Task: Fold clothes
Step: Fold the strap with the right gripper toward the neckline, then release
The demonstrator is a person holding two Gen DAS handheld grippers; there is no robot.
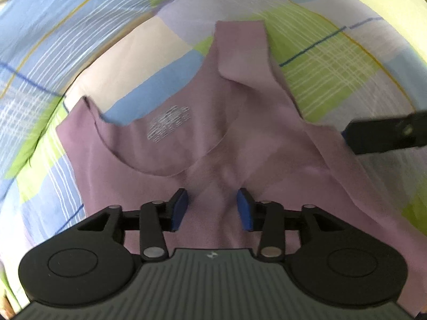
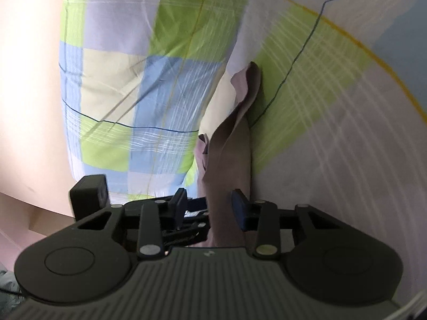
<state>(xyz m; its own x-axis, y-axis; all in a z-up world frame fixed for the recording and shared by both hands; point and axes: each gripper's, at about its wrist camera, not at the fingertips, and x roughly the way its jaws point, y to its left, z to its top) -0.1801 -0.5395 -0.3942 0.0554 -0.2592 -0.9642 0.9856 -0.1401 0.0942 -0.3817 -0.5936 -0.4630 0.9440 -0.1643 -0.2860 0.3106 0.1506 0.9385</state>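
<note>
Left gripper (image 1: 212,209) open above mauve tank top (image 1: 202,144), touching nothing. Right gripper (image 2: 208,208) part open around a fabric fold; grip unclear. Checked bedsheet (image 1: 320,61) beneath.

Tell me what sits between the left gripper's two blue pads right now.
Only the mauve top: in the left wrist view its cloth lies under the gap of the left gripper, whose pads stand apart, clear of it.

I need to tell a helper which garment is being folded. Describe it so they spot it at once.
Find the checked bedsheet in blue, green and lilac. Lying on it is a mauve sleeveless top with a scooped neckline. It is the only plain-coloured fabric there, with a pale printed label inside the neck.
</note>
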